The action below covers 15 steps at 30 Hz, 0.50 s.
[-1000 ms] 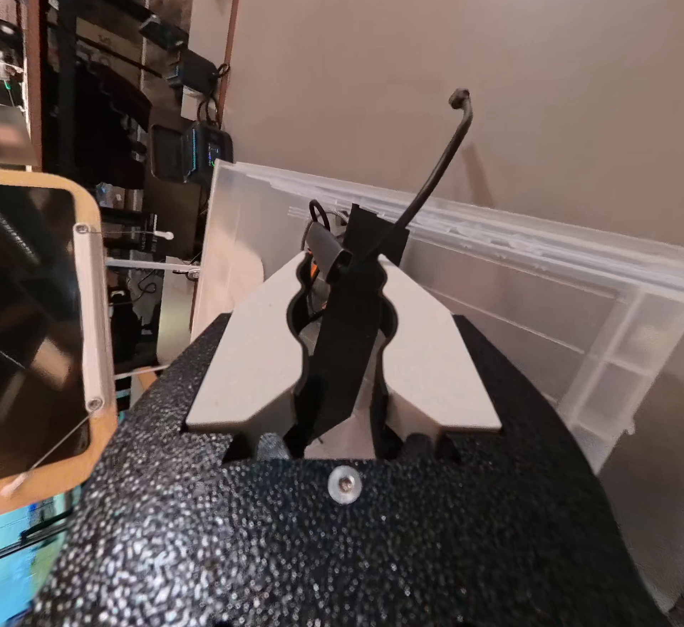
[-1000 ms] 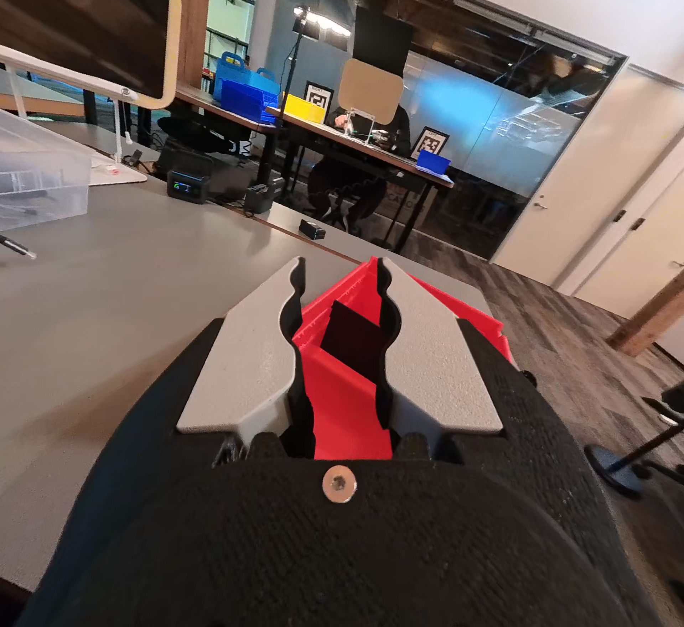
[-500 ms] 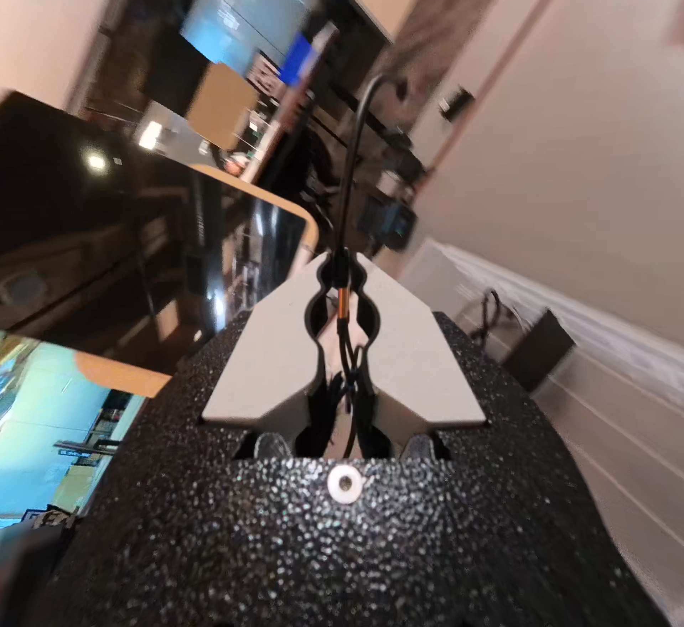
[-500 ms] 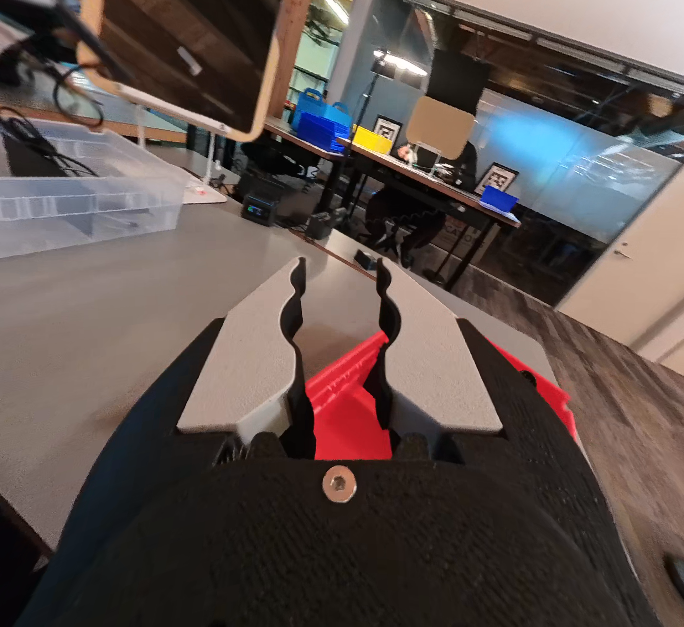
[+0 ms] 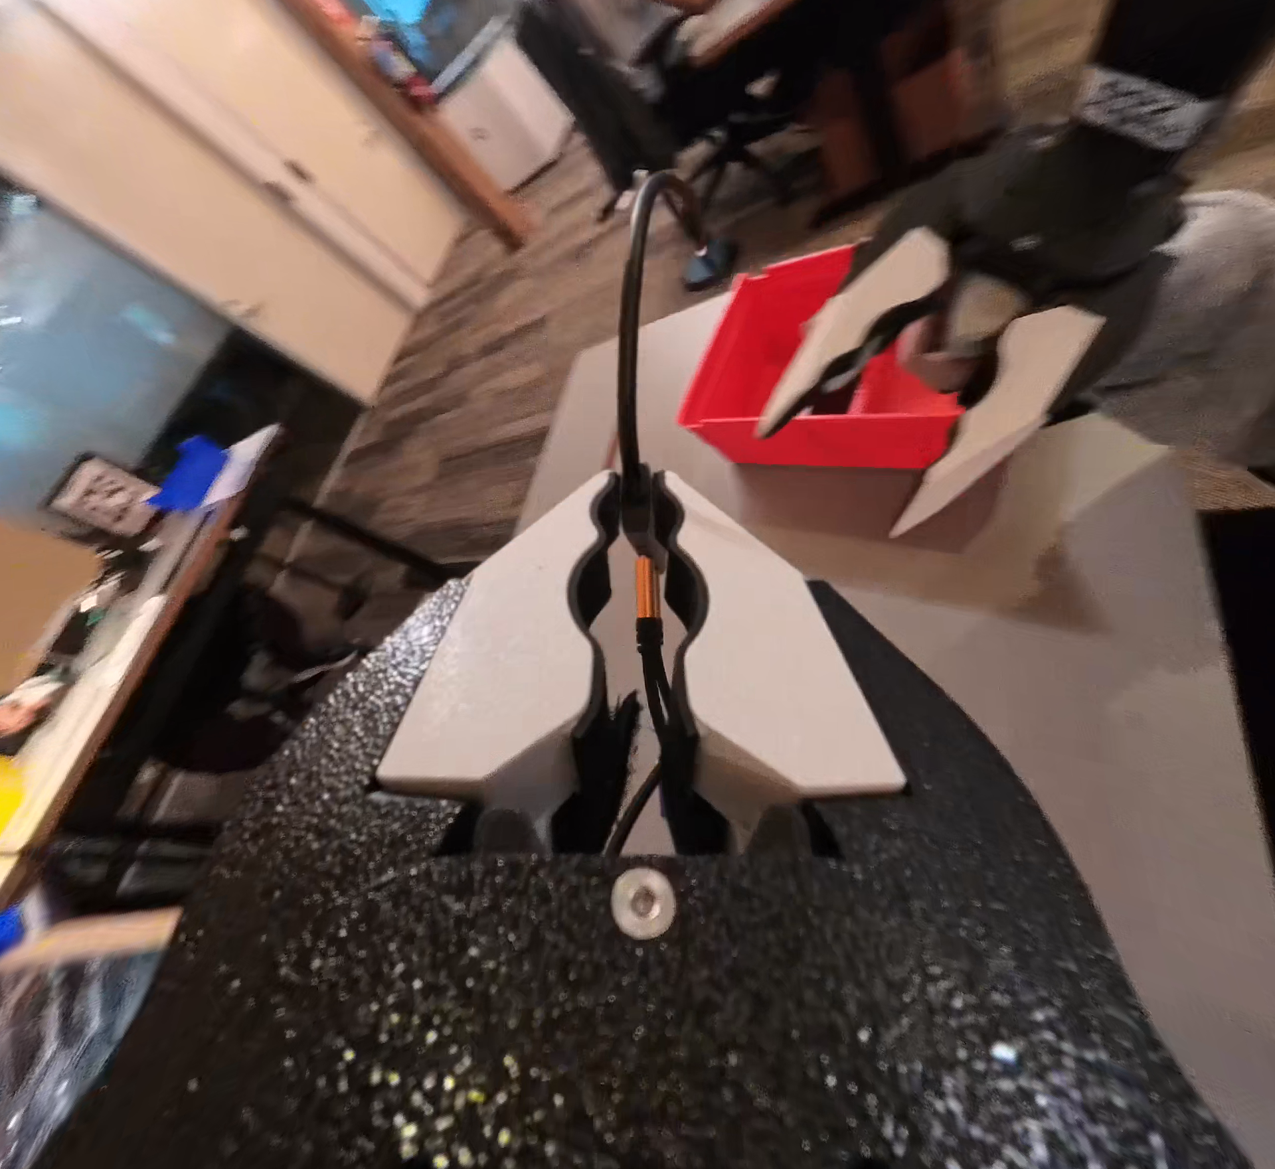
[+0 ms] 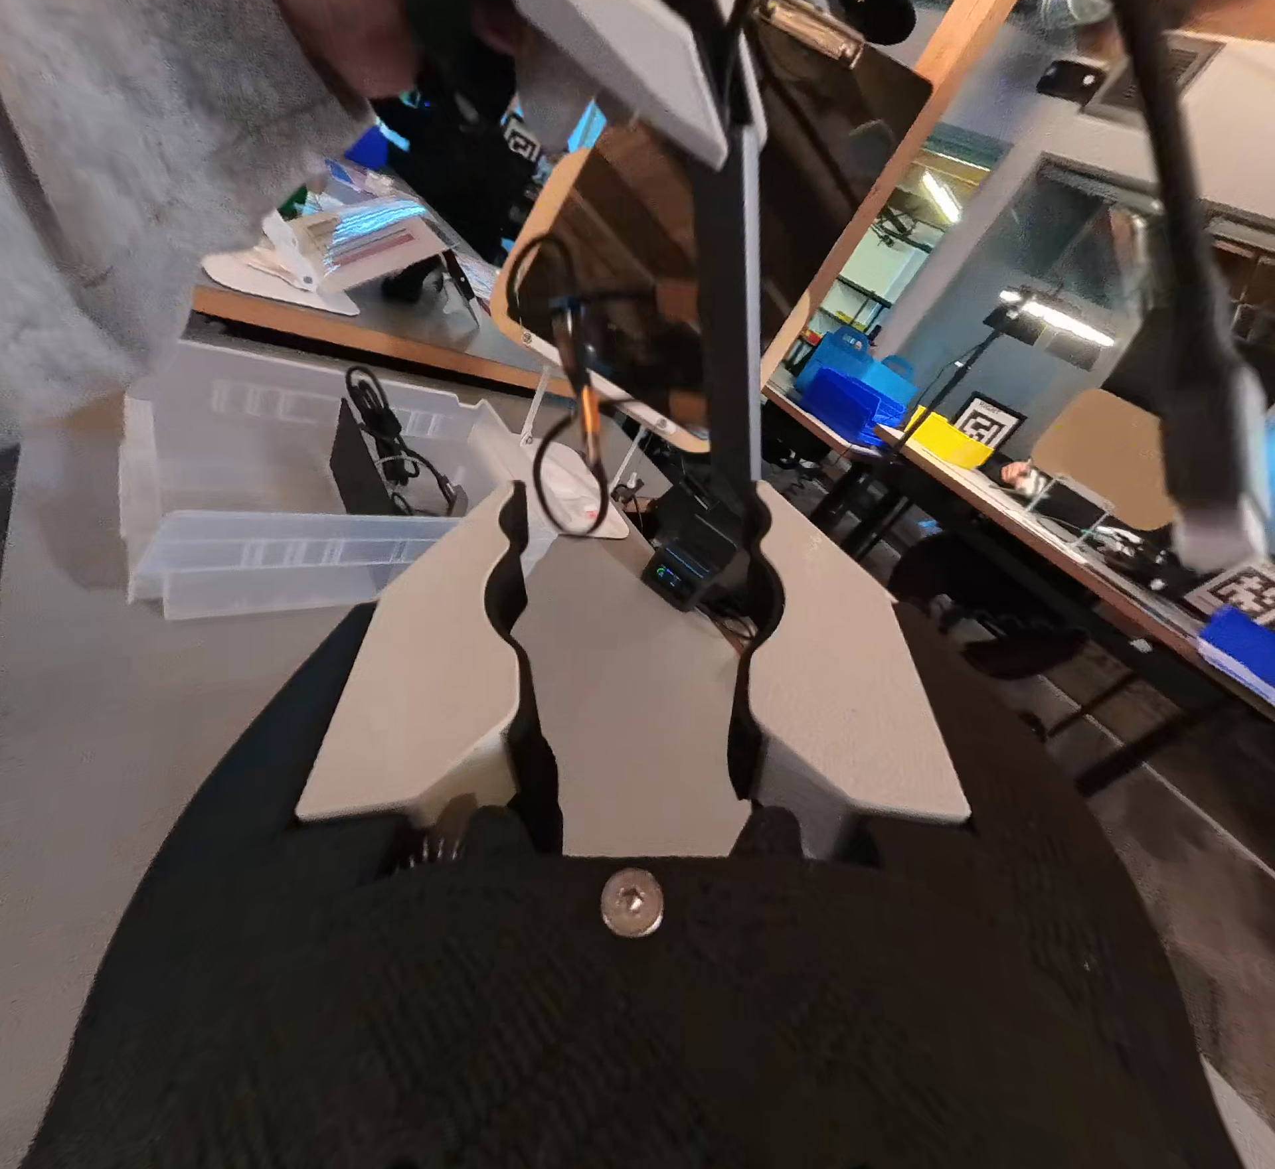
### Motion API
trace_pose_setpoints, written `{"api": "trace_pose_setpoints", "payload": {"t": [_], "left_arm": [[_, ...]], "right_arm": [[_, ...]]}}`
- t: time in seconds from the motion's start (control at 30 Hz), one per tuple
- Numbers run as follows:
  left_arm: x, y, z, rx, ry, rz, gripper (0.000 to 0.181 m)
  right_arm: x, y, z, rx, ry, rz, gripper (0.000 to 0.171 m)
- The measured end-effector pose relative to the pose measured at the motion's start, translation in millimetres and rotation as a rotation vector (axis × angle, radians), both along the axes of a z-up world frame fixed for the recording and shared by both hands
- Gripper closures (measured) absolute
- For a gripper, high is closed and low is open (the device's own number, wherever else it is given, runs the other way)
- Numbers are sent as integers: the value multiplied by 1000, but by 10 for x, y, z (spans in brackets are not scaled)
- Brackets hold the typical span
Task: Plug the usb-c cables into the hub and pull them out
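Observation:
My left gripper (image 5: pixel 638 481) is shut on a slim black hub (image 5: pixel 638 518), seen edge-on at the fingertips. The hub's black cable (image 5: pixel 624 322) arcs up from the tips. A thin cable with an orange band (image 5: pixel 645 594) hangs behind them. In the right wrist view the left gripper (image 6: pixel 721 153) is overhead. The hub (image 6: pixel 721 343) hangs from it to my right gripper's (image 6: pixel 635 494) right fingertip. The orange-banded cable (image 6: pixel 586 412) dangles in a loop, and the plug (image 6: pixel 1207 487) hangs close at right. My right gripper is open and empty. It also shows in the left wrist view (image 5: pixel 831 481).
A red bin (image 5: pixel 814 439) sits on the grey table (image 5: pixel 1035 618) under the right gripper. A clear plastic box (image 6: pixel 276 550) holds a black block and a coiled cable (image 6: pixel 386 432). A wood-framed dark panel (image 6: pixel 621 225) stands behind. A grey sleeve (image 6: pixel 138 101) fills the upper left. My hands' fingertips stand some 10 cm from each other.
The left gripper has swung from the clear box round toward the red bin and the right gripper. The right gripper has turned away from the red bin toward the left one and opened wider.

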State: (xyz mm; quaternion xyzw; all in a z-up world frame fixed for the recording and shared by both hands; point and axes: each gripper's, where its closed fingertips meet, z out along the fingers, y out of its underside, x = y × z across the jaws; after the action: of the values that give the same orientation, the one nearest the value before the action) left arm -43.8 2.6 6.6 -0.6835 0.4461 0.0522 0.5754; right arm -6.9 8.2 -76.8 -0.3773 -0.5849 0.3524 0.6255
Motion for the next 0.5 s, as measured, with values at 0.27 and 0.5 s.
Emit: {"api": "trace_pose_setpoints", "payload": {"t": [0.27, 0.5], "left_arm": [[802, 152, -669, -228, 53, -266, 175], [936, 254, -1012, -276, -67, -306, 151]], "right_arm": [[209, 216, -107, -69, 13, 17, 155], [472, 275, -417, -183, -48, 98, 164]]}}
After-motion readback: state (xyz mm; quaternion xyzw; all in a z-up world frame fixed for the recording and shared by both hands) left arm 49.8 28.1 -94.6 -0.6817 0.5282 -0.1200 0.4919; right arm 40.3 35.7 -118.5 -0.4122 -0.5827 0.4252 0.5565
